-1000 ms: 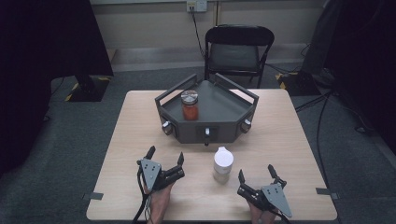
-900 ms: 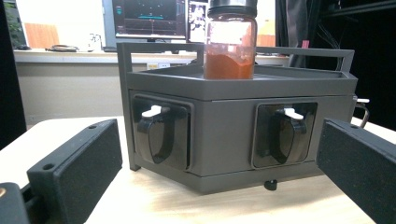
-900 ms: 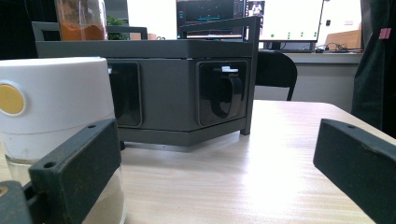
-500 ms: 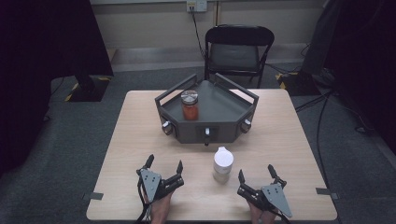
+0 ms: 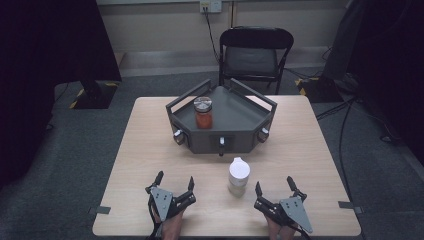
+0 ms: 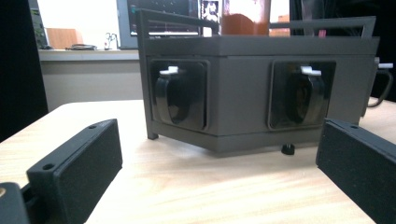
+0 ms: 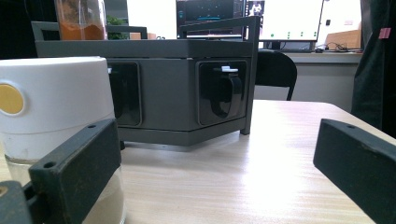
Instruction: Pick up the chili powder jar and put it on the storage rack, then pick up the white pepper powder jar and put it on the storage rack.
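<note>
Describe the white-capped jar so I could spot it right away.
Start at the grey angular tray in the middle of the wooden table. Just in front of it, on the bare tabletop, stands the white-capped jar. Unlike the orange-filled jar standing on the tray, it holds pale contents and has a wide white lid.

Left gripper (image 5: 174, 179): drawn back toward the near edge of the table, clearly closer to that edge than in the earliest picture.
Left gripper jaws: spread apart throughout; the gap reads slightly wider now.
Left hand (image 5: 167, 227): less of it shows above the table's near edge than before.
Left gripper to white-lidded jar (image 5: 238, 176): gap slightly larger, as the gripper withdrew toward the near edge and the near-left corner.
</note>
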Motion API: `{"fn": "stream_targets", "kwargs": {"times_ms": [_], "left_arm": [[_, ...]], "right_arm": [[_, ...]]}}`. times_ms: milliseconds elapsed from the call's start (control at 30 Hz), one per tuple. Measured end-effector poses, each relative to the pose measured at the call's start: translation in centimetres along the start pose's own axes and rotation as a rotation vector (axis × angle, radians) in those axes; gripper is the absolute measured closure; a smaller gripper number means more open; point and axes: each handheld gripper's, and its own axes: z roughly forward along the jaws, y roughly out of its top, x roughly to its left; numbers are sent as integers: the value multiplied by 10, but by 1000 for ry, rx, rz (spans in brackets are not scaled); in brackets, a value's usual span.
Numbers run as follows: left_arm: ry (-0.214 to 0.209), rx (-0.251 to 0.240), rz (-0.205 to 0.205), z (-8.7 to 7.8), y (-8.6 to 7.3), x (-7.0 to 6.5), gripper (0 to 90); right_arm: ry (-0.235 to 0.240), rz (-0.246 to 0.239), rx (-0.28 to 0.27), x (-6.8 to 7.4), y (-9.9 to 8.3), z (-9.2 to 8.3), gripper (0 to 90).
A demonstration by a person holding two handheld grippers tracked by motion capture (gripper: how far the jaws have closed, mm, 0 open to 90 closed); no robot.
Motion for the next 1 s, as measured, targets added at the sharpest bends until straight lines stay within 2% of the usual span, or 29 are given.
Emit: {"fn": "stream_targets", "kwargs": {"times_ms": [133,200,1000], "left_arm": [[-8,10,-11,1,1,2,0],[10,4,-9,0,0,-1,0],[30,5,-9,0,1,-4,0]], "right_arm": [[-1,0,-2,0,0,0,0],[-1,0,-2,0,0,0,0],[6,1,-3,-1,-1,0,0]]}}
